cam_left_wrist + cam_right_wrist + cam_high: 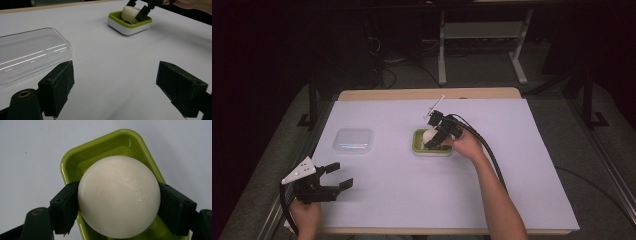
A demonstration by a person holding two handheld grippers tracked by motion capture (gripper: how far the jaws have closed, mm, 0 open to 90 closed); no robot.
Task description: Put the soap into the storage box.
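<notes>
A round cream-white soap bar (119, 196) is clamped between both black pads of my right gripper (119, 206), just over the green soap dish (105, 147). From above, the right gripper (435, 138) leans down over the dish (418, 148) near the table's middle, with the soap (429, 135) at its tip. From the left gripper view the soap (130, 13) stands tilted in the dish (117, 23). My left gripper (337, 176) rests open at the front left with nothing between its jaws; its pads (58, 86) frame bare white table.
A clear plastic lid (353, 141) lies flat on the white sheet (522, 165), left of the dish; it is close at the left gripper's left (27, 56). The right gripper's black cable (489, 150) trails along the forearm. Table edges border dark floor.
</notes>
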